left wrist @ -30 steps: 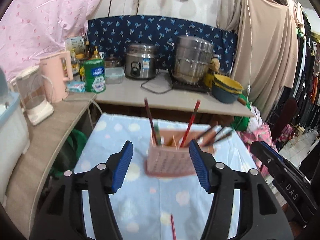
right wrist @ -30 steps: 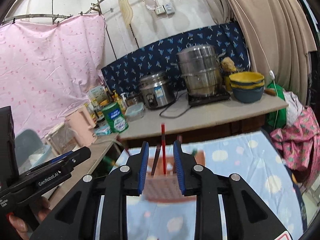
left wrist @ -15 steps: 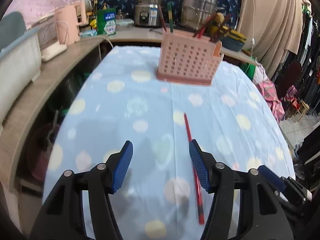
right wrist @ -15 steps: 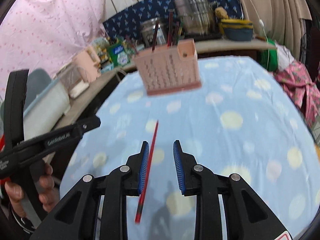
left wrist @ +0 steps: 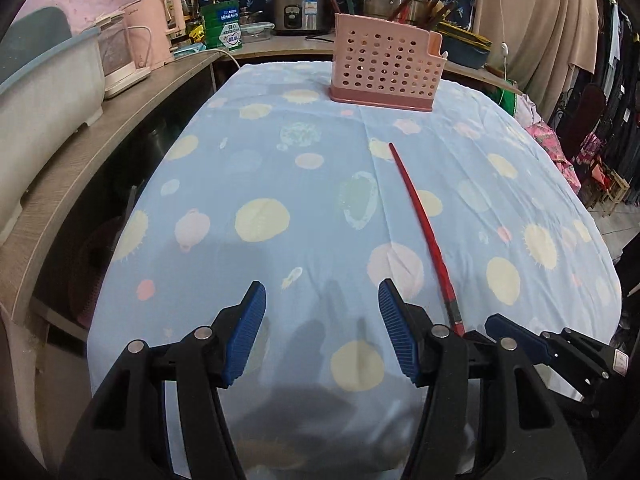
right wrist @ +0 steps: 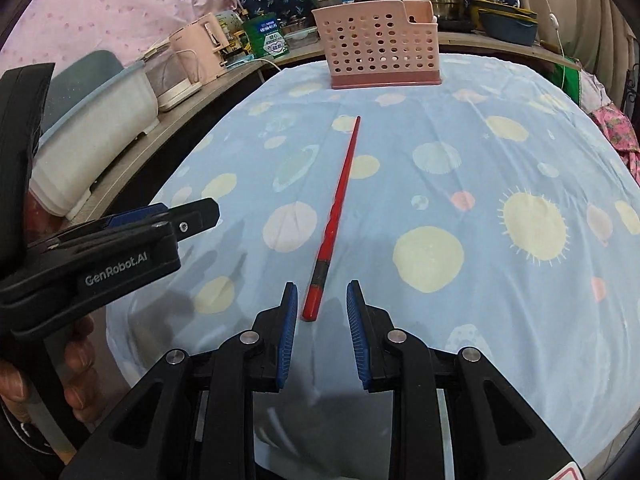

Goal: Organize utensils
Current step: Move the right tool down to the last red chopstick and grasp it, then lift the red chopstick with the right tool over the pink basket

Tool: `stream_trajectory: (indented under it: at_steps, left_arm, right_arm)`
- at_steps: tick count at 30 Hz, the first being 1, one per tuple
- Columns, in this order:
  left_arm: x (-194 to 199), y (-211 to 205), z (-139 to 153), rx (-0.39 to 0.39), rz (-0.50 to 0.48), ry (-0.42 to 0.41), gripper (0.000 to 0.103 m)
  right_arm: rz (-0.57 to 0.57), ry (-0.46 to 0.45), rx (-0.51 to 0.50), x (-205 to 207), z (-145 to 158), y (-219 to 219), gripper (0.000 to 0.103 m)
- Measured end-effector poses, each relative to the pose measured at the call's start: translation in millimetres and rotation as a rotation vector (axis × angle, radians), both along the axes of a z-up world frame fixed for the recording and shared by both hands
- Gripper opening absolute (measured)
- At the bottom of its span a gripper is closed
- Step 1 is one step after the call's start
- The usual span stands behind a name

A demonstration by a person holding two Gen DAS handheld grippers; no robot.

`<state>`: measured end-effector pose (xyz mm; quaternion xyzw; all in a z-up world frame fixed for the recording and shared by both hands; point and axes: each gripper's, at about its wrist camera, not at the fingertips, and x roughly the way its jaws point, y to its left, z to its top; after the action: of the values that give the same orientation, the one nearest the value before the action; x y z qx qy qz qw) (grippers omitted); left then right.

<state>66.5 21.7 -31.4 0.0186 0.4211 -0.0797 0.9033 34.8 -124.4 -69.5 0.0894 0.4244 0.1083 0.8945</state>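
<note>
Left wrist view: left gripper (left wrist: 321, 330) low over near edge of tabletop (left wrist: 260, 184), jaws spread wide, nothing between them. Blue cloth with pale spots covers the tabletop. One red chopstick (left wrist: 423, 227) lies flat on the cloth, right of the gripper, thin tip pointing toward the far side, thick end near the right gripper (left wrist: 516, 340), which enters from the lower right. Whether that end touches the right gripper is unclear from here.

Pink basket (left wrist: 385, 67) stands upright at the far end of the tabletop, well apart from the chopstick. Several utensils (left wrist: 416, 2) stick up out of it; too small to sort, possibly more chopsticks.

Right wrist view: right gripper (right wrist: 322, 328) just above the cloth, jaws parted to a moderate gap, gripping nothing. The chopstick (right wrist: 335, 208) runs straight ahead of it; thick end sits just in front of the gap, nearer the left finger (right wrist: 288, 332), not clamped. Left gripper (right wrist: 132, 236) shows at left, held by a hand (right wrist: 76, 364). Basket (right wrist: 378, 51) dead ahead at the far edge.

Behind, a counter (left wrist: 132, 104) with a pink kettle (left wrist: 154, 38), green tin (left wrist: 222, 26) and steel pots (left wrist: 300, 6).
</note>
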Motion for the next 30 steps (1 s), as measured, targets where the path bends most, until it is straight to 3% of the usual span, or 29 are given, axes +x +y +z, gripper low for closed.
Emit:
stream_trajectory:
  at_steps: [12, 16, 18, 23, 25, 27, 30]
  left_arm:
    - [-3, 6, -14, -0.027, -0.007, 0.024, 0.056]
    - [-2, 8, -17, -0.04, -0.013, 0.033, 0.055]
    - [-2, 8, -17, -0.049, -0.018, 0.033, 0.05]
    - [-1, 7, -16, -0.063, -0.032, 0.046, 0.033]
    - [-1, 6, -14, -0.069, -0.038, 0.046, 0.032]
    - [-1, 6, -12, -0.079, -0.049, 0.046, 0.022]
    - [-2, 6, -6, -0.104, -0.057, 0.05, 0.018]
  right_arm:
    - [-0.012, -0.002, -0.059, 6, -11, 15, 0.025]
    - [-0.034, -0.008, -0.069, 6, -12, 12, 0.015]
    - [-0.048, -0.004, -0.051, 6, -12, 6, 0.008]
    - [-0.08, -0.016, -0.016, 2, -5, -6, 0.007]
    - [-0.091, -0.03, -0.004, 0, 1, -11, 0.007]
    - [-0.1, -0.044, 0.008, -2, 8, -16, 0.007]
    - [-0.111, -0.065, 0.02, -4, 19, -21, 0.007]
